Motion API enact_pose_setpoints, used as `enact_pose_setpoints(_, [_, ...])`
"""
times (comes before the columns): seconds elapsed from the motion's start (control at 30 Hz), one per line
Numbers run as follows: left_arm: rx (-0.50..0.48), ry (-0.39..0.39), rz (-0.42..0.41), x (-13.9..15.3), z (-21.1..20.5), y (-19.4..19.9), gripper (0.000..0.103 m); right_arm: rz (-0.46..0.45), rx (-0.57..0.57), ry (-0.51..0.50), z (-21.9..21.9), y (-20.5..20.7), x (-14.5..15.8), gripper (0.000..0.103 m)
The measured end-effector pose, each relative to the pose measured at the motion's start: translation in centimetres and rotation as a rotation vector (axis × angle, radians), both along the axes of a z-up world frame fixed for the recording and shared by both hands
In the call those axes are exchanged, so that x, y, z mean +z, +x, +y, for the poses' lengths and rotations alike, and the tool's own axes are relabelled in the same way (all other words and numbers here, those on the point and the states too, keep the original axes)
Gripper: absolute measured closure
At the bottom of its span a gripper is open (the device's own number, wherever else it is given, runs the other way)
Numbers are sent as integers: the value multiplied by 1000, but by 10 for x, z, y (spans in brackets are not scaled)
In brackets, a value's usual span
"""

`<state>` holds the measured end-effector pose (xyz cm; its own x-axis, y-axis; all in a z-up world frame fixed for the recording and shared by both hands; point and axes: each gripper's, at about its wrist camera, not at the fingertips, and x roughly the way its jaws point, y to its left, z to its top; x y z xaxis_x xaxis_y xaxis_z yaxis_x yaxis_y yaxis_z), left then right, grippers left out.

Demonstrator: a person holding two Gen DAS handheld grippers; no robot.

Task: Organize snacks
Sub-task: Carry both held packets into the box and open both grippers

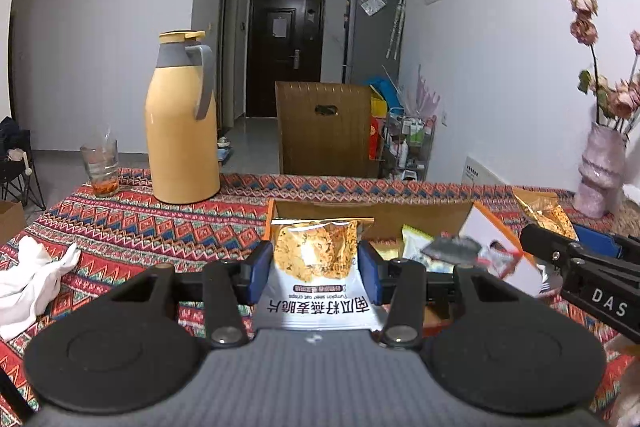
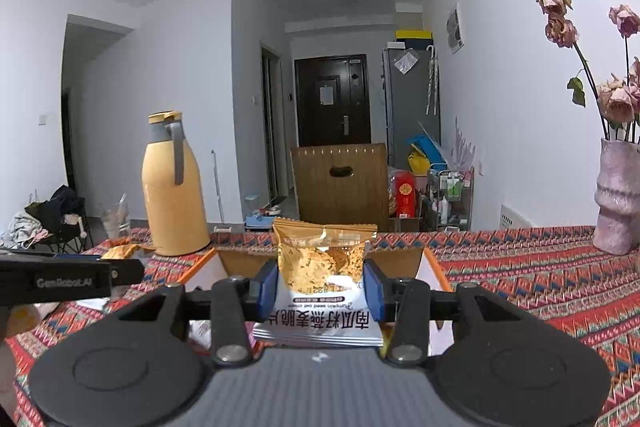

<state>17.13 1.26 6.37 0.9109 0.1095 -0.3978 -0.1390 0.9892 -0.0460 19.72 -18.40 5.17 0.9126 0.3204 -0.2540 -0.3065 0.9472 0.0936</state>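
Clearly both grippers grip snack packets: the left gripper (image 1: pixel 316 269) pinches one packet (image 1: pixel 314 267) at lower centre, before the open cardboard box (image 1: pixel 420 215); the right gripper (image 2: pixel 320 285) clamps another packet (image 2: pixel 322 267) likewise, mid-frame.

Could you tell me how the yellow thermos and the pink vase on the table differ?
The yellow thermos is smooth, has a grey handle and stands at the table's left; the pink vase is rough and ridged, holds dried roses and stands at the right. Both stand upright on the patterned cloth.
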Motion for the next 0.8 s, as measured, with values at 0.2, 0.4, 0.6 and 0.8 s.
enact_pose_setpoints(0.2, [28, -14, -13, 8, 3, 25, 56, 12, -24, 5, 7, 28, 1, 60])
enact_pose_setpoints(0.4, [56, -27, -15, 5, 6, 51, 56, 18, -42, -10, 14, 55, -7, 60])
enact_pose_setpoints(0.6, [75, -45, 0, -14, 13, 69, 56, 39, -44, -2, 13, 70, -25, 60])
enact_pose_setpoints(0.8, [67, -43, 43, -34, 15, 79, 56, 56, -25, 1, 12, 77, -33, 60])
